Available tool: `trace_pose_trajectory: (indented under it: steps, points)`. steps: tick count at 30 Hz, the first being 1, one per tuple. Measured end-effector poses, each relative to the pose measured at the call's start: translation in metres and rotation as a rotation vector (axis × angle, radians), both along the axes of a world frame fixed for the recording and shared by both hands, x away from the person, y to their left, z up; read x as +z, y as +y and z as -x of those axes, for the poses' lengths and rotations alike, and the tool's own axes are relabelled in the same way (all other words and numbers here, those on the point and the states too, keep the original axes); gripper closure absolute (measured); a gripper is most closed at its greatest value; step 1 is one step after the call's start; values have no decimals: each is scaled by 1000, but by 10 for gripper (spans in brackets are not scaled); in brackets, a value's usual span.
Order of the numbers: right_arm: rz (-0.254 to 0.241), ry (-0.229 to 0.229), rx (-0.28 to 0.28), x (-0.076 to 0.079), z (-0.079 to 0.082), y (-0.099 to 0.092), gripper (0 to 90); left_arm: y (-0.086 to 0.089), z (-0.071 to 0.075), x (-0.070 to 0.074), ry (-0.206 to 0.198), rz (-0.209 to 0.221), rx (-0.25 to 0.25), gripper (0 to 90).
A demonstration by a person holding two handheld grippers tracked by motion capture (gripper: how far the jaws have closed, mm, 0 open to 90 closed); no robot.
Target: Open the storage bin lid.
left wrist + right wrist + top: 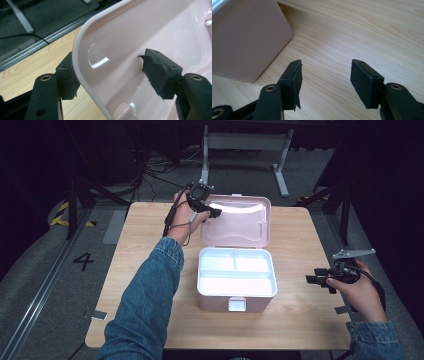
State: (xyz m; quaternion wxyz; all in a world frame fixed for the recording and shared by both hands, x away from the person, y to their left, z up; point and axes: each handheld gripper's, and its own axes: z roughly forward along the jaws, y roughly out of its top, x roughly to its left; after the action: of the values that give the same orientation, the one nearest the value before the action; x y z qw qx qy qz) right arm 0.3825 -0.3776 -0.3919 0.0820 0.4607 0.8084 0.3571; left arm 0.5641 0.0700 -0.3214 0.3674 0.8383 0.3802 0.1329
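A pink storage box (215, 302) stands open in the middle of the wooden table (145, 235), its white divided tray bare. Its lid (240, 222) stands up behind it. My left gripper (212, 212) is at the lid's upper left corner. In the left gripper view the lid's rim (79, 32) runs between the jaws of the left gripper (112, 75): one jaw is outside against the rim, the other inside and apart from the wall, so it is open. My right gripper (315, 279) hovers open over bare wood to the right of the box. The right gripper (325, 80) holds nothing, with the box's wall (244, 37) at its left.
A white latch (237, 304) sits on the box's front wall. The table's right edge lies close under the right hand. Beyond the table are a grey floor with a "4" mark (83, 260), cables and a white metal frame (245, 142).
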Motion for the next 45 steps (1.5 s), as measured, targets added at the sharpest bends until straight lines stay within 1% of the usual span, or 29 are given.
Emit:
trace_pose_trajectory:
  steps: [2,5,9,10,12,14,15,17,23,24,25,26,27,28,29,33,37,38,41,42,44,45]
  points:
    - [1,1,0,0,0,0,429,0,-1,-2,3,-3,0,337]
    - [2,5,-2,-1,0,-1,429,2,-5,-8,27,-13,5,343]
    - [3,5,-1,-1,0,0,429,4,-11,-17,51,-47,13,384]
    - [6,-3,-2,-1,1,0,429,3,-11,-19,53,-50,16,387]
    - [8,-2,-3,-1,1,0,430,2,-13,-23,65,-63,19,382]
    - [8,-3,-4,-1,1,0,430,1,-14,-27,68,-71,20,374]
    - [8,-2,-4,-2,1,0,430,0,-14,-29,78,-74,26,371]
    - [9,0,-5,-2,1,0,430,0,-15,-32,82,-79,28,368]
    - [7,1,-1,-2,1,1,431,-1,-17,-40,94,-111,23,376]
    - [8,1,-2,-2,1,1,431,-1,-17,-41,100,-119,24,379]
    - [9,1,-4,-2,1,1,432,-2,-18,-43,108,-142,25,385]
    - [9,2,-6,-2,1,0,433,-3,-18,-45,106,-143,25,390]
    - [9,2,-7,-2,1,0,433,-4,-18,-46,115,-149,29,388]
    - [8,3,-8,-2,1,0,434,-4,-18,-47,121,-164,27,386]
    - [6,2,-7,-2,1,0,434,-3,-18,-48,129,-156,29,390]
    - [6,3,-8,-3,1,0,435,-1,-20,-50,140,-148,28,417]
    - [9,7,-9,-3,0,-1,435,-1,-20,-51,147,-155,28,416]
    - [8,7,-9,-3,0,-1,435,-1,-20,-52,145,-149,30,415]
    - [6,5,-7,-3,0,0,444,-1,-21,-52,146,-152,29,421]
    - [5,2,-6,-3,0,0,445,-1,-20,-53,148,-150,29,421]
    - [7,0,-6,-3,0,0,446,-1,-20,-52,166,-155,32,420]
    - [6,0,-5,-3,0,0,446,0,-20,-53,166,-155,30,420]
